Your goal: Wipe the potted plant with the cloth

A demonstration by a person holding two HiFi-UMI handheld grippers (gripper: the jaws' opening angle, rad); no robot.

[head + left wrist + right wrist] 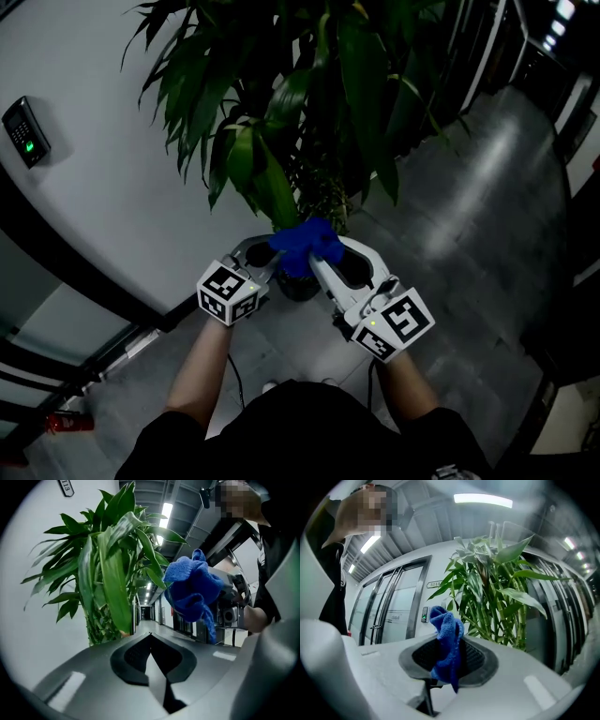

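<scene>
A tall potted plant (309, 103) with long green leaves stands by the white wall, its dark pot (298, 286) partly hidden behind the grippers. A bunched blue cloth (305, 247) is pinched in my right gripper (317, 258), which is shut on it; the cloth (446, 641) sticks up between the pads. My left gripper (274, 255) sits just left of the cloth, shut with nothing in it. From the left gripper view the cloth (193, 590) hangs to the right and a broad leaf (112, 578) rises just ahead. Bamboo-like stems (494, 606) show beyond the right gripper.
A white curved wall (103, 187) with a card reader (25, 131) runs on the left. Grey tiled floor (469, 206) spreads right toward dark glass doors (506, 47). A red object (70, 422) lies at the lower left.
</scene>
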